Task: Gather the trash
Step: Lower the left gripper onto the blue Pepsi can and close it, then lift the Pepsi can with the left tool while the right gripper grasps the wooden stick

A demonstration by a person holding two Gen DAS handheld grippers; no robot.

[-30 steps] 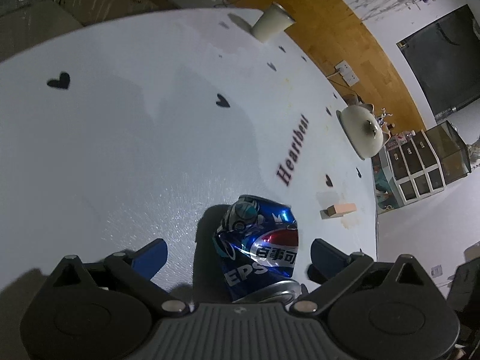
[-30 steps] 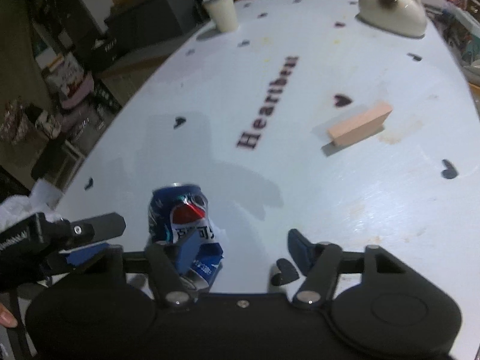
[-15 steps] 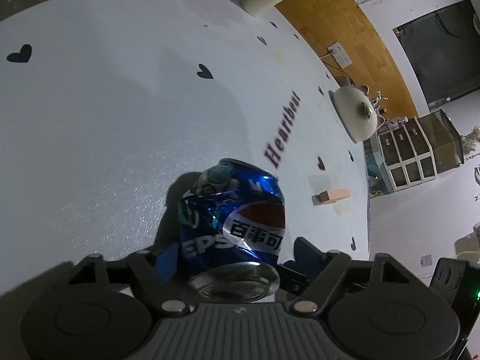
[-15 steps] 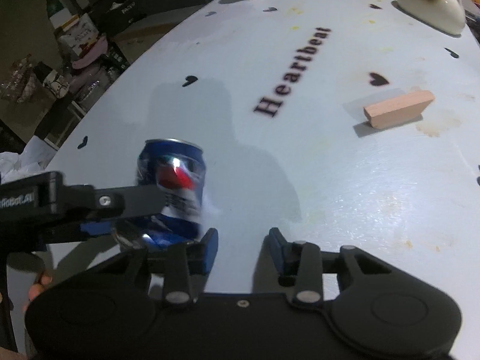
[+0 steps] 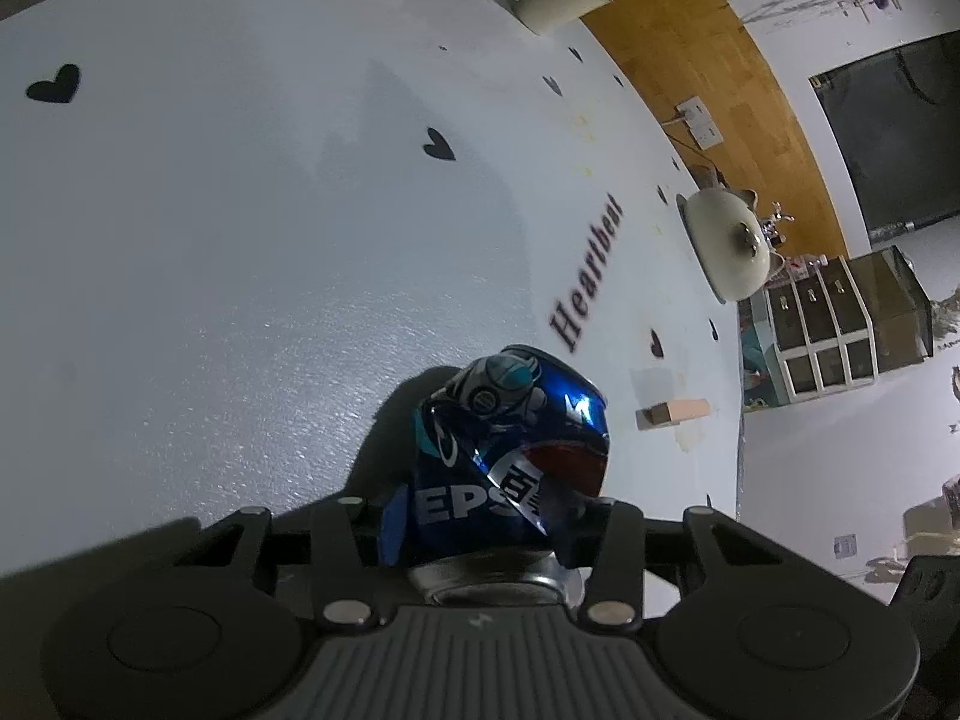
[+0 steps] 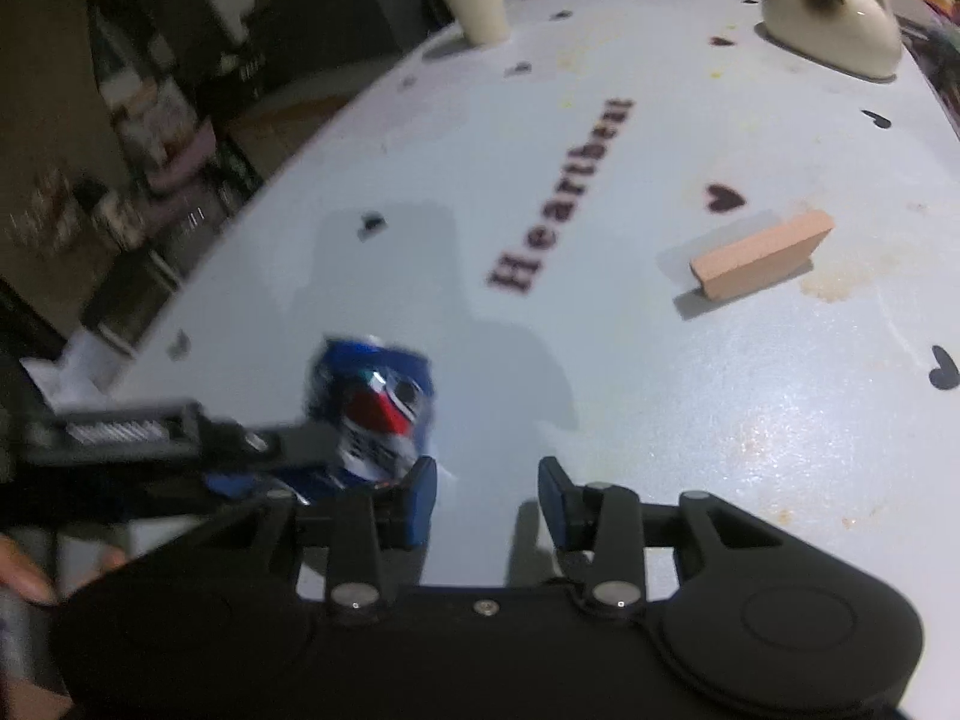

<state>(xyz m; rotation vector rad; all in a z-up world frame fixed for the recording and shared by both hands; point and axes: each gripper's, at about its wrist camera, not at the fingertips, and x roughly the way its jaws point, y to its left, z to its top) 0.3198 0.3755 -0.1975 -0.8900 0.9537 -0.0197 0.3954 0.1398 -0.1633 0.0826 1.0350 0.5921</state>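
Note:
A crushed blue Pepsi can [image 5: 510,438] stands on the white heart-print table [image 5: 240,210]. My left gripper [image 5: 486,519] is closing its jaws around the can's lower part, and both blue pads touch its sides. In the right wrist view, the can [image 6: 372,402] shows blurred at the left, with the left gripper's black finger [image 6: 288,441] across it. My right gripper [image 6: 486,492] hovers just right of the can, open, with only bare table between its fingers.
A paper cup [image 6: 477,6] stands at the table's far edge and a cream ceramic pot [image 6: 828,24] at the far right. A wooden block [image 6: 762,255] lies right of the "Heartbeat" lettering. A person's fingers [image 6: 24,582] show at the lower left. Cluttered shelves lie beyond the left edge.
My left gripper moved in and down over the can, and its jaws went from wide apart to touching it. The right gripper's jaws narrowed, still with nothing between them.

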